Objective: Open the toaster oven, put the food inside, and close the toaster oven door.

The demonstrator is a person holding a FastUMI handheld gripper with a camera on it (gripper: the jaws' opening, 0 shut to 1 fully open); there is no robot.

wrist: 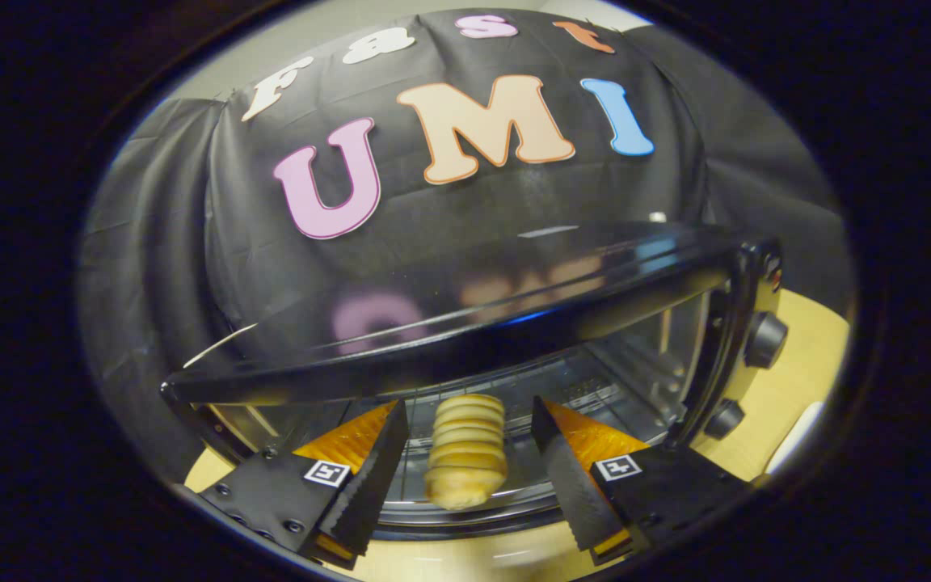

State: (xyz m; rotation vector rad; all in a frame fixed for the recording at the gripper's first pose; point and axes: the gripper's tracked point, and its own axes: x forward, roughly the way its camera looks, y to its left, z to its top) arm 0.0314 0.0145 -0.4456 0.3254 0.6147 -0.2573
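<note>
The oven (465, 323) stands open on the table (789, 396), and its door (473, 517) lies flat below the fingers. The food, a ridged bread roll (465, 453), lies on the wire rack (579, 396) inside the oven, near the front. The gripper (465, 477) is spread wide; the roll sits between the fingers (368, 477) but they do not touch it. I judge the putting-in step is finishing. Next, the gripper should draw back, go under the door's front edge and lift it shut, without pushing the roll. The knobs (764, 339) are at the right side.
</note>
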